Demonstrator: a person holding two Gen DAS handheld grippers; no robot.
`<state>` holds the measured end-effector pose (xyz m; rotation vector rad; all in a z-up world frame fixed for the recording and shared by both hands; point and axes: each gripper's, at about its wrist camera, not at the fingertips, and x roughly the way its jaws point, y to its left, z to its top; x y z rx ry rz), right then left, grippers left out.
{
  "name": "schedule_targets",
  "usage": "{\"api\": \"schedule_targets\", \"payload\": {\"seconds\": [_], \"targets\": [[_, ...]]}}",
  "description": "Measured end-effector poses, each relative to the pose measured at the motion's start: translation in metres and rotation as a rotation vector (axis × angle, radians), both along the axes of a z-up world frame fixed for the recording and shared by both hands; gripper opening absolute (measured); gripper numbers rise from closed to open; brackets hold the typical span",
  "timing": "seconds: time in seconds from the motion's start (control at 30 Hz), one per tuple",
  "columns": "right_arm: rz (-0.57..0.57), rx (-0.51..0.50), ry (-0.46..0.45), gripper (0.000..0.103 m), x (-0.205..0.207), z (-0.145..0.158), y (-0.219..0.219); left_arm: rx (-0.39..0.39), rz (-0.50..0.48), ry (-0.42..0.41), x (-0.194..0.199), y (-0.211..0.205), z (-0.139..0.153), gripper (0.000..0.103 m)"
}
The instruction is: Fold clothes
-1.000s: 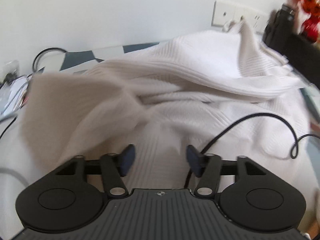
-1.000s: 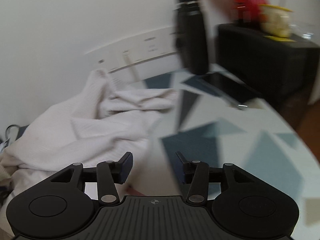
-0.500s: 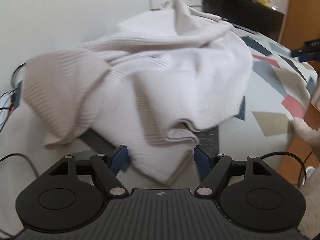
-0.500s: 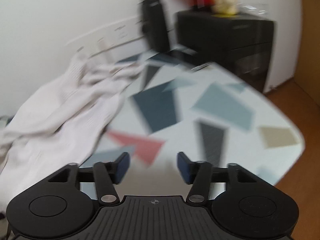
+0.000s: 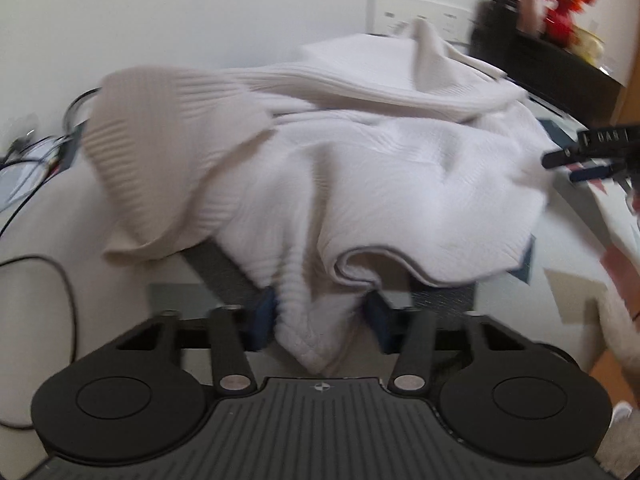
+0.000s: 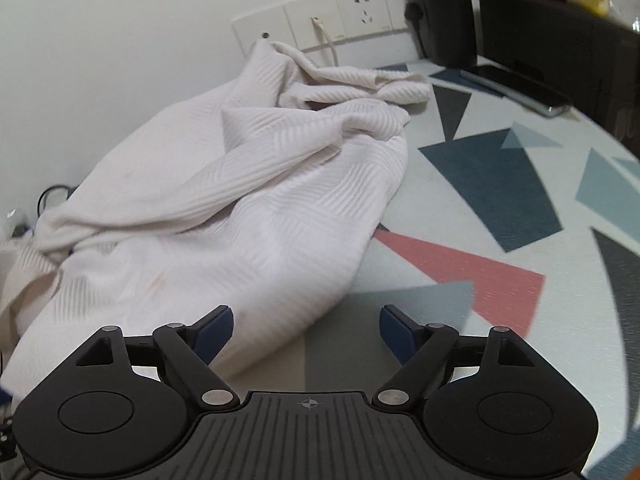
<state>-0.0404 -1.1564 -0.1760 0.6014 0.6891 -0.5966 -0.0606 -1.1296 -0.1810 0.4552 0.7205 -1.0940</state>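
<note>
1. Since half a second ago, the left gripper (image 5: 320,322) has closed in on the white garment (image 5: 360,184): a hanging corner of cloth that lay just ahead of it now sits between its blue pads. The right gripper (image 6: 306,330) has swung back toward the garment's near edge, where earlier it faced bare bench.
2. Edges, left wrist view: the garment's hem curls at lower centre. A beige ribbed part (image 5: 160,152) droops at centre left, with cables (image 5: 60,280) beyond it at the left edge.
3. Edges, right wrist view: the garment's right edge runs from the wall sockets (image 6: 344,16) at top centre down to the lower centre. Right of that edge the patterned bench (image 6: 500,216) lies bare.
4. A black box (image 6: 444,8) and a dark cabinet (image 6: 560,48) occupy the upper right.
5. Left jaws: parted, straddling the cloth corner; contact with the pads cannot be told.
6. Right jaws: spread wide, holding nothing, the left pad beside the garment's edge.
7. In the left wrist view the right gripper appears at centre right, its tips at the garment's far edge.
</note>
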Motion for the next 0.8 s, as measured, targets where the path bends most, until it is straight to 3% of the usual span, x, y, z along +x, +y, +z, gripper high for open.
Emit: {"api": "schedule_targets", "payload": {"seconds": [0.1, 0.2, 0.23, 0.3, 0.4, 0.8], "targets": [[0.028, -0.038, -0.003, 0.073, 0.01, -0.006, -0.004, -0.001, 0.043, 0.01, 0.008, 0.004, 0.001, 0.024], [0.091, -0.1, 0.017, 0.047, 0.021, -0.007, 0.001, 0.008, 0.051, 0.018, 0.011, 0.005, 0.002, 0.021], [0.095, -0.103, 0.017, 0.034, 0.022, -0.007, 0.0, 0.014, 0.051, 0.02, 0.012, 0.004, 0.003, 0.021], [0.099, -0.093, 0.01, 0.017, 0.023, -0.008, -0.006, 0.025, 0.047, 0.022, 0.013, 0.003, 0.003, 0.021], [0.103, -0.037, -0.035, 0.008, 0.012, -0.008, -0.019, 0.041, 0.037, 0.025, 0.014, 0.0, 0.004, 0.021], [-0.043, -0.295, -0.201, 0.0, -0.051, 0.082, -0.024, 0.078, 0.015, 0.035, 0.019, -0.004, 0.005, 0.021]]}}
